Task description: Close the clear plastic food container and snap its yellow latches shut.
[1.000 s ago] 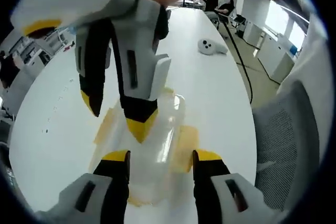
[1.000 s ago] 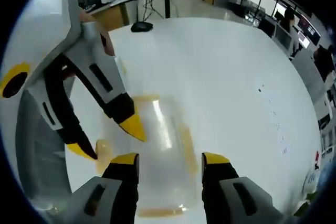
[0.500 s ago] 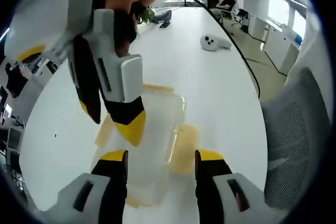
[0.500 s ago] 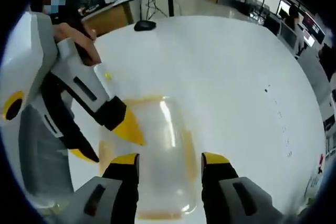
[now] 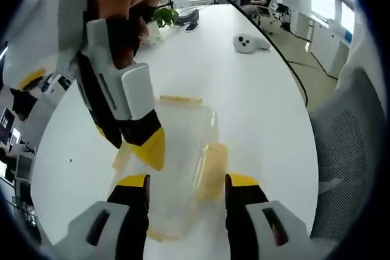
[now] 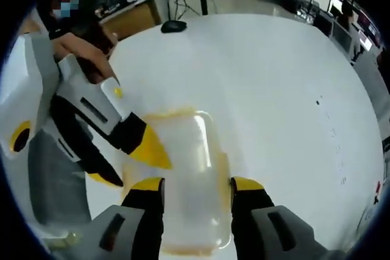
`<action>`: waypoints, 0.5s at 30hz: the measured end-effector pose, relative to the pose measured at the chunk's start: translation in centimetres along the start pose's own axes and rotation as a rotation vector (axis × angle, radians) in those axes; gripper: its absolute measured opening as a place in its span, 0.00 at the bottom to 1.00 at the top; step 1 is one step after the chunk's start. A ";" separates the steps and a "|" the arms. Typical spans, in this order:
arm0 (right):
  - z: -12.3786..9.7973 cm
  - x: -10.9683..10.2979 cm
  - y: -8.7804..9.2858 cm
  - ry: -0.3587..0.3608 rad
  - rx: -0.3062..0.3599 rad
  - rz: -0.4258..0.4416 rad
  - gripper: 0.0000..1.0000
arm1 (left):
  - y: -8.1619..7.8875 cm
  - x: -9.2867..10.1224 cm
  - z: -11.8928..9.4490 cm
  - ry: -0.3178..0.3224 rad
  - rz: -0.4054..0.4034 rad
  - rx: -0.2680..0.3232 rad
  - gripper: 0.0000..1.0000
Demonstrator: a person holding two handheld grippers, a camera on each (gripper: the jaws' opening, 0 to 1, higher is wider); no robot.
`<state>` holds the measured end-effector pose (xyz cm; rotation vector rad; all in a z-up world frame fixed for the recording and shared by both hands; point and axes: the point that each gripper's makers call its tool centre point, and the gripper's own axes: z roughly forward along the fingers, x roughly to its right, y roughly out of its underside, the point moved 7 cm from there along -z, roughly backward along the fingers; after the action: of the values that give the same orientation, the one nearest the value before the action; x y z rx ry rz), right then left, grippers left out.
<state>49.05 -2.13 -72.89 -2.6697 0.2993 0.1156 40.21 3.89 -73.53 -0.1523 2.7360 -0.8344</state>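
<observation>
The clear plastic container (image 5: 177, 156) lies on the white table (image 5: 256, 108) with its lid on. Yellow latches (image 5: 211, 164) stick out flat from its edges. My left gripper (image 5: 187, 182) hangs open over the near end, one jaw on each side of the box. My right gripper (image 5: 131, 145), held by a hand, reaches in from the upper left, open, with one yellow tip over the lid's left part. In the right gripper view the container (image 6: 192, 168) lies between my right gripper's (image 6: 196, 185) open jaws. The left gripper (image 6: 129, 166) points at it from the left.
A white controller (image 5: 247, 42) and a black cable (image 5: 292, 71) lie farther down the table, with a small plant (image 5: 164, 15) at its far end. A grey mesh chair (image 5: 347, 150) stands beside the table edge. A dark mouse-like object (image 6: 173, 26) sits on the far side.
Both views have shifted slightly. The right gripper has swung left and lower toward the lid. The container stays in place and both grippers stay open.
</observation>
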 end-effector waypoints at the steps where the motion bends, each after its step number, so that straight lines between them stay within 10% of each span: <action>1: 0.0 0.1 0.0 -0.003 0.002 0.005 0.43 | 0.0 0.0 0.0 -0.006 0.001 0.004 0.50; 15: 0.3 0.1 0.0 -0.045 -0.009 0.006 0.43 | 0.1 -0.4 0.0 -0.038 -0.008 0.014 0.42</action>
<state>49.14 -2.05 -73.14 -2.6711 0.2925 0.1792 40.56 4.02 -73.47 -0.1744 2.6958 -0.8435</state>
